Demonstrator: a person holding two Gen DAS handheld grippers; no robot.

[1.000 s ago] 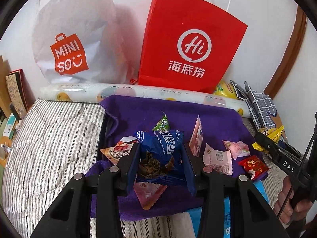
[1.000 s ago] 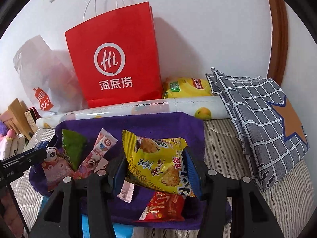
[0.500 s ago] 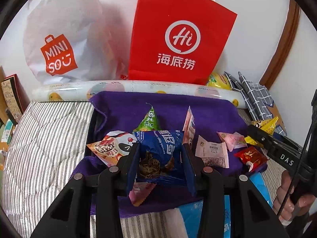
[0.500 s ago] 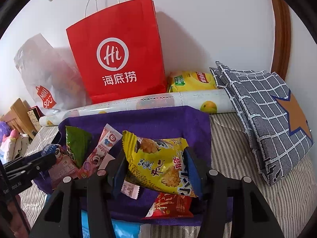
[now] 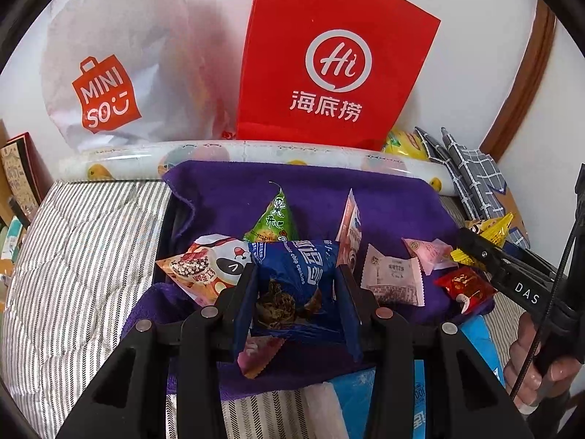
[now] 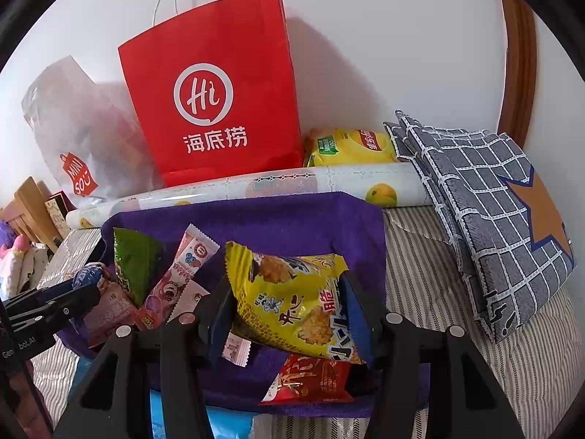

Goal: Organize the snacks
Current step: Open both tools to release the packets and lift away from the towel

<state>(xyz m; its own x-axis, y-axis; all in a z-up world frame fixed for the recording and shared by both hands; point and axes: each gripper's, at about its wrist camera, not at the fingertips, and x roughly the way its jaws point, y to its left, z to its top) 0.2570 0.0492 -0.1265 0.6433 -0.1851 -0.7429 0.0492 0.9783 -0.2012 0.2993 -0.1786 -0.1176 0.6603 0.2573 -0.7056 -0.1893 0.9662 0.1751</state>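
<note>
**Snacks: both claws loaded, sorting barely begun**

Snacks lie scattered on a purple towel (image 5: 384, 197) spread over a striped bed (image 5: 84, 241). The left claw (image 5: 297, 294) grips a blue cookie pack (image 5: 296, 274), raised above the towel's near edge. The right claw (image 6: 289, 309) grips a yellow pack (image 6: 292, 303), raised over the towel's near right part.

Progress, as judged from the layout:
- Two packs are lifted; neither has been placed.
- Loose on the towel: a green pouch (image 5: 276, 219), a panda pack (image 5: 208, 267), a white sachet (image 5: 391, 278), a pink sachet (image 5: 427, 254), a red pack (image 6: 310, 376) and others.
- No sorted group shows, so most of the work remains.

A red bag (image 5: 329, 58) and a white bag (image 5: 109, 62) stand at the far wall; either may be the destination, but that is a guess.

Limits of view:
- Bag interiors are hidden.
- Claw frames cover the towel's near edge and a pink wrapper (image 5: 257, 356) below the cookie pack.
- A yellow chip bag (image 6: 351, 146) sits half behind a patterned roll (image 6: 256, 186).
</note>
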